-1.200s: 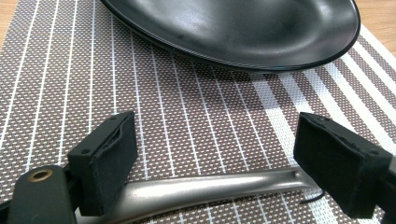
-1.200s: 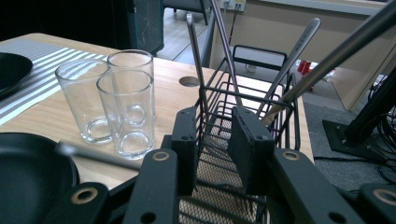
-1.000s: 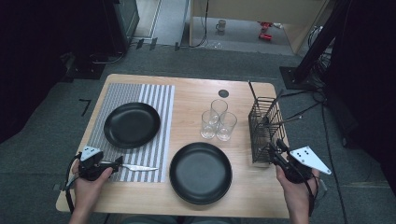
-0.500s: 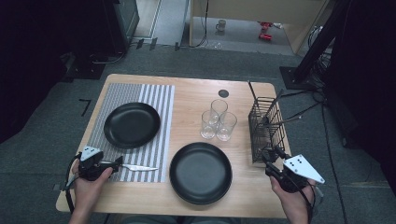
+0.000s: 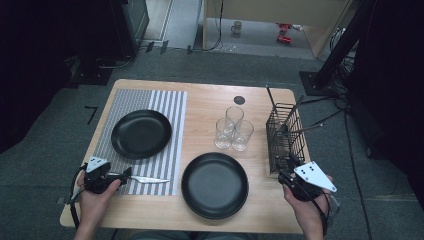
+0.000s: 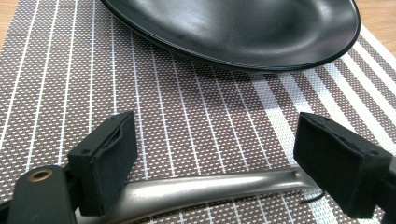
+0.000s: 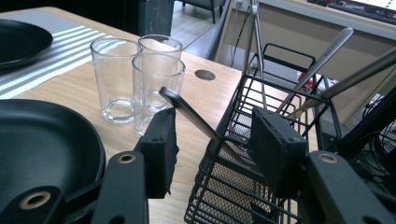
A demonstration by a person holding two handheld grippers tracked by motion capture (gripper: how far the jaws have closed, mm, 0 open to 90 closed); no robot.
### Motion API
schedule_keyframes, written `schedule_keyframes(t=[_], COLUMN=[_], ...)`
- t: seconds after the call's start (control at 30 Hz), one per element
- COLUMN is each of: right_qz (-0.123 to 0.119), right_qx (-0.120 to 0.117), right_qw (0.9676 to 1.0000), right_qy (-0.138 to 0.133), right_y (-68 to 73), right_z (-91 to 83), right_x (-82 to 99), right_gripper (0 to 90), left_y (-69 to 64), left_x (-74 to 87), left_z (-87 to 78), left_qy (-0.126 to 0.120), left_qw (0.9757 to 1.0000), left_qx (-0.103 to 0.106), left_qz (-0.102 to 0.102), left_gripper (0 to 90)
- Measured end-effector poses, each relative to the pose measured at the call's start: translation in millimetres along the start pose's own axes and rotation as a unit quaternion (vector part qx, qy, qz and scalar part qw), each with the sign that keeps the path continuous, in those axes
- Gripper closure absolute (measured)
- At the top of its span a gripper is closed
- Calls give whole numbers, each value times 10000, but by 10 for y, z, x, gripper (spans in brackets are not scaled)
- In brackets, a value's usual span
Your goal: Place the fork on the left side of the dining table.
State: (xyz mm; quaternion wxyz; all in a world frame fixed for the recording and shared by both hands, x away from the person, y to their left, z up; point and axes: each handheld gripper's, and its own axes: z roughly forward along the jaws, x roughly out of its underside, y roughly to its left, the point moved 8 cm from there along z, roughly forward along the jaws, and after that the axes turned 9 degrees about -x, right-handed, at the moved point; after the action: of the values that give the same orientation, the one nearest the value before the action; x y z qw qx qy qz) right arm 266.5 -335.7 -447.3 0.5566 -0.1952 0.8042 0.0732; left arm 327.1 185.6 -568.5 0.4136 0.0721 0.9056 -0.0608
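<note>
Reaching with my right gripper [image 7: 212,149] at the wire cutlery caddy [image 5: 286,136], I have its jaws partly open, and they have just been closing a little after opening. A utensil handle [image 7: 189,114] leans out of the caddy toward 10 o'clock and passes between them, but neither pad presses on it yet. If I close now, the near pad could catch the caddy's top wire along with the handle. Then a lift would drag or tip the whole caddy, and the other utensils [image 7: 327,51] leaning toward 1 o'clock would rattle loose.

The three clear glasses [image 5: 233,129] stand just beside the caddy, at 9 o'clock from it in the high view. A handle swinging free on the way out could knock one over onto the nearer black plate [image 5: 215,185].

My left gripper [image 6: 215,154] rests on the striped placemat [image 6: 196,107] with its jaws standing wide. The table knife [image 5: 146,179] lies flat between them, its handle [image 6: 205,189] touching no pad that I can see. The farther black plate [image 5: 141,133] sits at 12 o'clock from it. Closing carelessly there could pinch the mat weave and skid the knife toward the mat's edge. A grip too near the handle's end would let the blade droop and swing.
</note>
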Motion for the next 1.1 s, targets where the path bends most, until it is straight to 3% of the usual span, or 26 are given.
schedule_keyframes(t=[0.17, 0.3, 0.7, 0.87, 1.1], right_qz=[-70, 47, 289, 343, 432], right_qx=[-55, -76, 179, 301, 226], right_qw=[9999, 10000, 9992, 9989, 9988], right_qy=[50, 26, -190, -125, -71], right_y=[63, 67, -153, -230, -266], right_z=[35, 45, -24, -8, -2], right_x=[-23, -53, -171, -146, -113], right_gripper=[558, 650, 690, 731, 728], left_y=[1, 2, 2, 2, 3], left_x=[0, 0, 0, 0, -1], left_z=[-1, -1, -1, -1, 0], left_qy=[3, -1, 1, 2, -1], left_qw=[10000, 10000, 10000, 10000, 10000], left_qx=[3, 8, 11, 9, 10], left_qz=[3, -7, -8, -6, -12], left_gripper=[139, 139, 139, 139, 139])
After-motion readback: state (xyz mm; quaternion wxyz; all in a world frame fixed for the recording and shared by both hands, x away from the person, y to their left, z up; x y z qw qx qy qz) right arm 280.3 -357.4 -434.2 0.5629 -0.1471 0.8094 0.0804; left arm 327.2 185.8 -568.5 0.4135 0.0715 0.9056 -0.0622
